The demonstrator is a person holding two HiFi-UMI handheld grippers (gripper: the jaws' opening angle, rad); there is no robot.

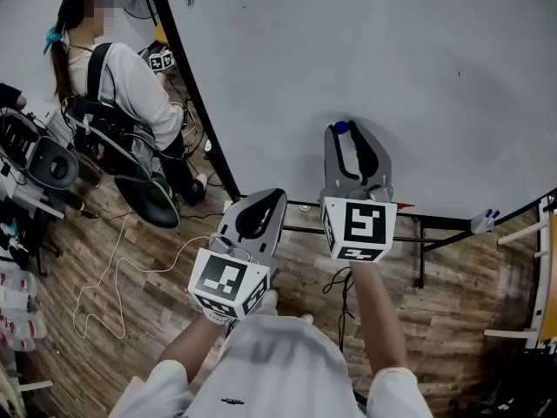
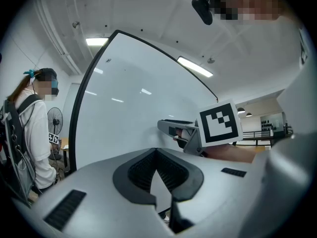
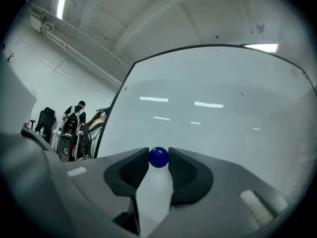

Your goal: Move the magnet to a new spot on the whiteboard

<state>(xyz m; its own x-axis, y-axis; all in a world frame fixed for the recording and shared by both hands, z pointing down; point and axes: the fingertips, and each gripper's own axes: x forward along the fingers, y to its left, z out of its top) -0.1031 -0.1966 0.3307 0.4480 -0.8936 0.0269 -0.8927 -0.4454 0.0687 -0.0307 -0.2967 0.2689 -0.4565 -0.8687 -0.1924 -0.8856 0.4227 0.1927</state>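
Overhead, the head view shows the right gripper (image 1: 348,134) reaching forward to the whiteboard (image 1: 409,50), with a small blue magnet (image 1: 341,128) pinched at the tips of its jaws. The left gripper (image 1: 258,205) is held lower and further back, over the wooden floor (image 1: 130,233), well apart from the magnet. A second person (image 1: 122,85) stands off the board's left edge, and a pale cable (image 1: 104,277) trails across the floor.

Next, the left gripper view shows its own jaws brought together with the tips meeting and nothing between them. The right gripper's marker cube (image 2: 218,122) appears ahead and to the right, in front of the board. A fan (image 2: 54,119) stands by the person at the far left.

Lastly, the right gripper view shows the round blue magnet clamped between the two dark pads at the very tips, with the white board filling the background. Whether the magnet touches the board cannot be told.
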